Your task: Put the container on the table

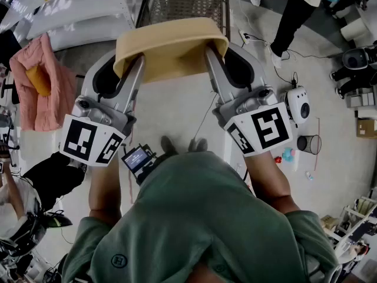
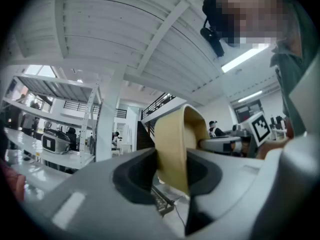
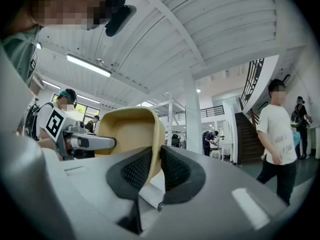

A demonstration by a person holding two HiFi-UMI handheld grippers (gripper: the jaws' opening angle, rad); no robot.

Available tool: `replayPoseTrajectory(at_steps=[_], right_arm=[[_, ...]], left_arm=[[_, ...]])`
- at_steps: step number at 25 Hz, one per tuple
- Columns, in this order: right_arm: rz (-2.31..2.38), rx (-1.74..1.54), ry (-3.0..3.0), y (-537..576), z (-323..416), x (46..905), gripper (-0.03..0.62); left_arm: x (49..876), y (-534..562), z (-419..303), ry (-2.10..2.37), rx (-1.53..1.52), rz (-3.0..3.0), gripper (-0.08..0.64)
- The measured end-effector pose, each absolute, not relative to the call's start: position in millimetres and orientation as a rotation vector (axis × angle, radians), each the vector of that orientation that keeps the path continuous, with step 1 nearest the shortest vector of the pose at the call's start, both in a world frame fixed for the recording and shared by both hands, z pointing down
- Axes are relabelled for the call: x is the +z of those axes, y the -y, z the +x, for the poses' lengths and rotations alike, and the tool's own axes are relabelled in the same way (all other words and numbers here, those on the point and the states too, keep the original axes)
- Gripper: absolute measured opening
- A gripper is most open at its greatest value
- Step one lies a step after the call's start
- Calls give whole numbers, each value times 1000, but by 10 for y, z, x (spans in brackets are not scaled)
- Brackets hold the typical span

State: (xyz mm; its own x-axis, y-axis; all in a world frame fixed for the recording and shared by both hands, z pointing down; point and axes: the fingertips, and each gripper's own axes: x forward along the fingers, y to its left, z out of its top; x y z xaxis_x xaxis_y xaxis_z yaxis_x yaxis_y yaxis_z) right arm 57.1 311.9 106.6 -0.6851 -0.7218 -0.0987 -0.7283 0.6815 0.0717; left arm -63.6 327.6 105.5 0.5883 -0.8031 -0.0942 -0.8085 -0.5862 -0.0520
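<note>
Between left gripper (image 1: 125, 65) and right gripper (image 1: 222, 56), pinched by each at opposite walls, aloft: tan container (image 1: 171, 45). Keep both pinches firm and level; lower evenly, release once resting on table.

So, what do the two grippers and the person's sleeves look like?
Both the left gripper and the right gripper are light grey, with broad curved jaws lined by black textured pads. Each carries a white cube with black square markers. The person wears a green shirt with short sleeves.
</note>
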Motion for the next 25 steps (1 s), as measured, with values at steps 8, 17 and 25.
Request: replayPoseTrajectory(at_steps=[8, 17, 25], right_arm=[[-1241, 162, -2816, -3119, 564, 1070, 51], [-1278, 148, -2810, -2923, 400, 1118, 51], [-1306, 120, -2790, -2745, 27, 1144, 55]], left_arm=[[1061, -3261, -645, -1370, 97, -2731, 120], [1117, -3038, -815, -1349, 105, -2756, 120], [1149, -2827, -1194, -1311, 127, -2778, 118]])
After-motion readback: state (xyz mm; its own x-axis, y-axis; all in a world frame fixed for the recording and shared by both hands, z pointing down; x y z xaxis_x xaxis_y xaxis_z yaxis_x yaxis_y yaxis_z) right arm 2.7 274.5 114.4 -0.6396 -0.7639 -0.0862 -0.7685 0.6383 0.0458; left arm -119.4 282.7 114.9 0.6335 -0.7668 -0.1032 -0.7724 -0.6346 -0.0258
